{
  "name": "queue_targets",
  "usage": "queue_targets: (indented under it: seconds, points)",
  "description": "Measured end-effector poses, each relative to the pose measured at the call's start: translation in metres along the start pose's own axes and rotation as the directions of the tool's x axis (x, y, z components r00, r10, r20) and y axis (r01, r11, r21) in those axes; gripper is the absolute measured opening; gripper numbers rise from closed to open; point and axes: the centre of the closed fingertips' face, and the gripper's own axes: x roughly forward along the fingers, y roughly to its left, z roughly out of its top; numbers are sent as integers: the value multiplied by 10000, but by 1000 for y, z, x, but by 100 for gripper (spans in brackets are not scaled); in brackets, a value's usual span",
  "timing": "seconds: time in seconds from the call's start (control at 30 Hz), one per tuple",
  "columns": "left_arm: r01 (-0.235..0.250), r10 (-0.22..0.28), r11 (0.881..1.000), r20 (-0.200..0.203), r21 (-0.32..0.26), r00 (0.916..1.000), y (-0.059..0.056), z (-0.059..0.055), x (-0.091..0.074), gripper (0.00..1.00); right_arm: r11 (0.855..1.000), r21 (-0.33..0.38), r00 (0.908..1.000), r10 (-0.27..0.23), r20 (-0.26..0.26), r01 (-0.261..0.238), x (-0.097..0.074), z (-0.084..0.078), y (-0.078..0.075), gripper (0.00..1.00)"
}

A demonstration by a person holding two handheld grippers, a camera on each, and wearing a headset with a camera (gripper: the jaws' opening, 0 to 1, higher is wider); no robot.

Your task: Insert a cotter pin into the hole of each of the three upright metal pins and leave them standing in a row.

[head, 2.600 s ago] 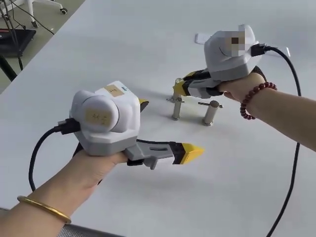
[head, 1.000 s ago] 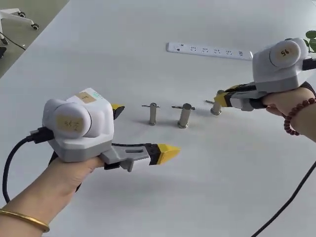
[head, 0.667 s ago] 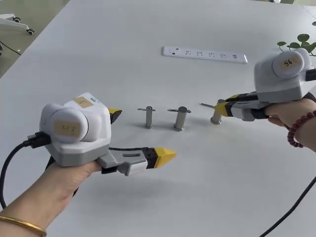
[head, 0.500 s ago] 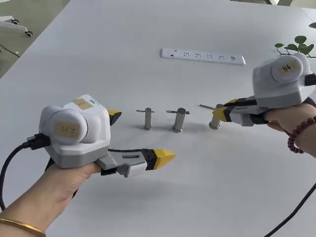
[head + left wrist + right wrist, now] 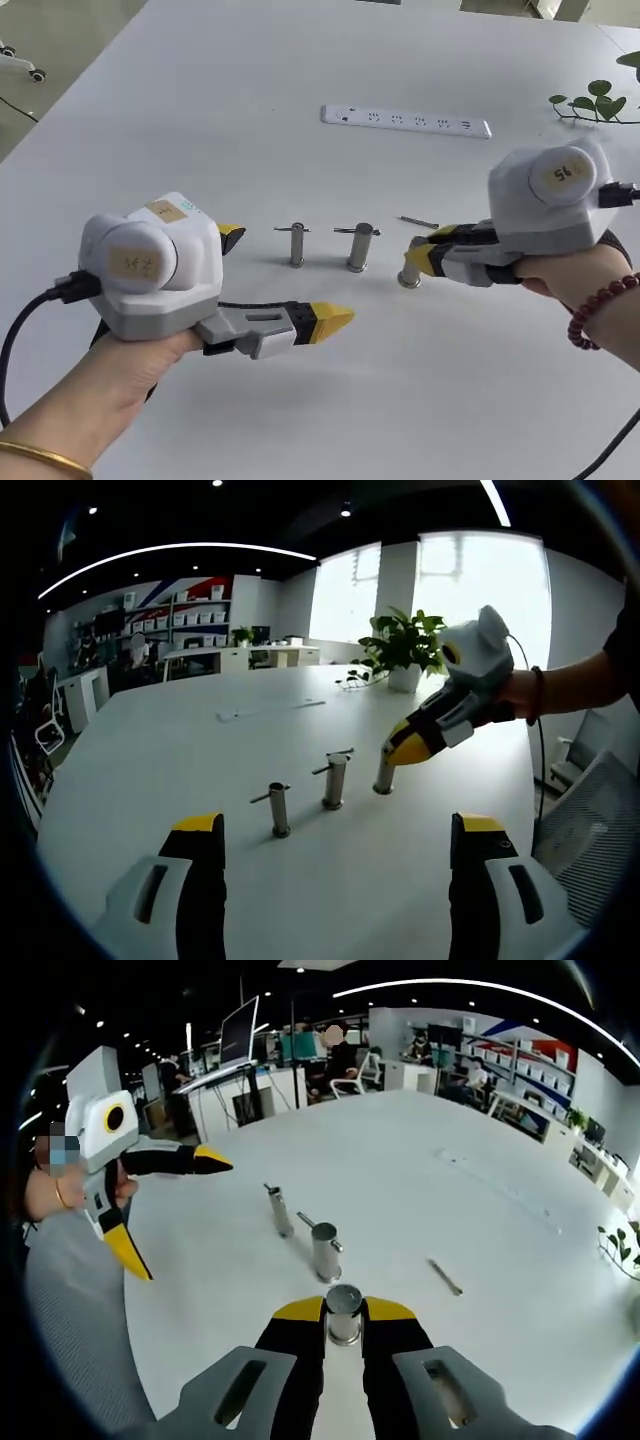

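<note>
The right tool (image 5: 345, 1312) is clenched on the third pin (image 5: 408, 277), near its top. The left tool (image 5: 338, 827) is released above the bench (image 5: 300, 120). The first pin (image 5: 297, 245) and the middle pin (image 5: 359, 248) stand with cotters through them. A loose cotter (image 5: 418, 222) lies behind.

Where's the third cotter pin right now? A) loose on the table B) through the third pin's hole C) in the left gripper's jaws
A: the cotter pin lies loose on the table, apart from the third pin shut in the right gripper.
</note>
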Motion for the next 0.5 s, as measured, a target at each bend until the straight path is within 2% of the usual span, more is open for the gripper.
queue_targets:
  seconds: [0.07,0.13,0.23,0.5]
  points:
    - [-9,9,10000,8,-8,10000,0,0,0,93,9999,-80,9999,149,-5,-149,2,0,5,7]
    - [-9,9,10000,10,-12,10000,0,0,0,93,9981,-595,9998,137,-124,-144,4,0,9,7]
    - [5,-5,10000,-6,17,10000,0,0,0,93,9982,-539,9996,255,-75,-259,9,2,7,7]
    - [-42,42,10000,24,6,10000,1,1,-1,93,9981,-376,9988,480,37,-478,13,-2,21,7]
